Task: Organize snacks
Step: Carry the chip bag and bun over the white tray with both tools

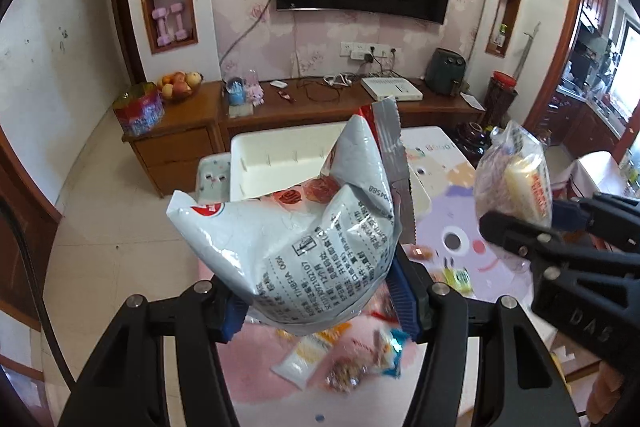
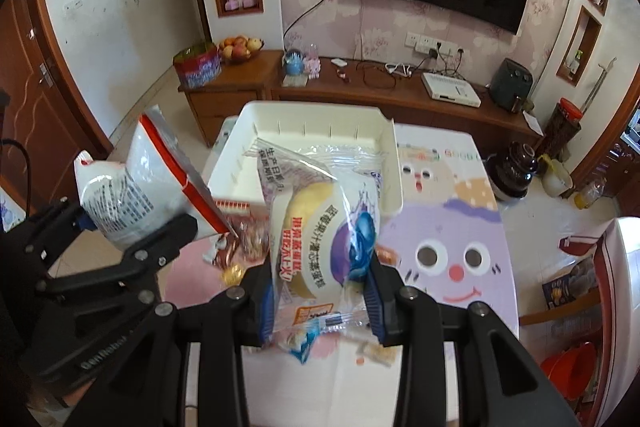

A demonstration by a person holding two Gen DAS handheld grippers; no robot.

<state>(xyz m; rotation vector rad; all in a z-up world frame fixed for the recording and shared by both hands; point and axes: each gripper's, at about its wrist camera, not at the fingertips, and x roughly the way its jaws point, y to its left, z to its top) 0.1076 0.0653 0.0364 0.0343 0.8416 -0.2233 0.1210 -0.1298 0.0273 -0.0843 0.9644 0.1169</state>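
My left gripper (image 1: 320, 303) is shut on a silver-white snack bag (image 1: 304, 239) with a red strip and holds it up above the table. It also shows in the right wrist view (image 2: 132, 195) at the left. My right gripper (image 2: 320, 299) is shut on a clear-wrapped bread roll pack (image 2: 320, 235), held above the table. That pack shows in the left wrist view (image 1: 516, 179) at the right. A white plastic bin (image 2: 388, 163) stands on the table just beyond both held packs. Several small snacks (image 1: 344, 359) lie on the table below.
The table has a cartoon-printed pink and purple cloth (image 2: 452, 227). A wooden TV cabinet (image 2: 360, 95) runs along the far wall with a fruit bowl (image 2: 240, 49), a white box (image 2: 450, 89) and an air fryer (image 2: 512, 83). A dark jar (image 2: 516, 171) stands on the floor at the right.
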